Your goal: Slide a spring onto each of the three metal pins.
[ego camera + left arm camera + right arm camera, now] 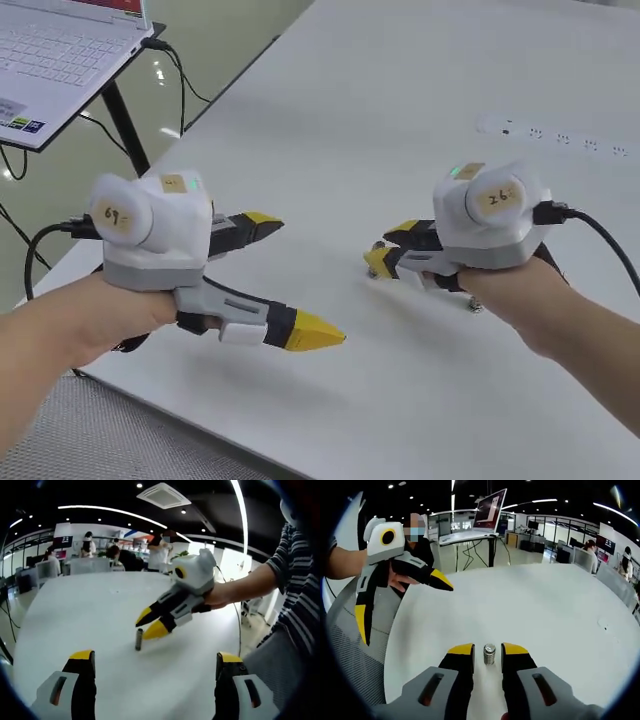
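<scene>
Two hand-held grippers over a white table [400,120] — one wide open, one nearly closed around a small pin.

The table takes up most of the head view, with an open laptop [60,50] on a stand off its far left corner and a white power strip [555,135] lying far back on the right. The left gripper [295,275] hangs above the near edge with its yellow-tipped jaws spread wide and nothing between them. The right gripper [390,245] is low at the tabletop, jaws drawn narrow with a thin gap showing on each side of a short metal pin [489,654]. The pin stands upright on the table, and its ribbed body looks like a spring already coiled round it — too small to be sure. In the left gripper view it stands just beside the right gripper's tips.
</scene>
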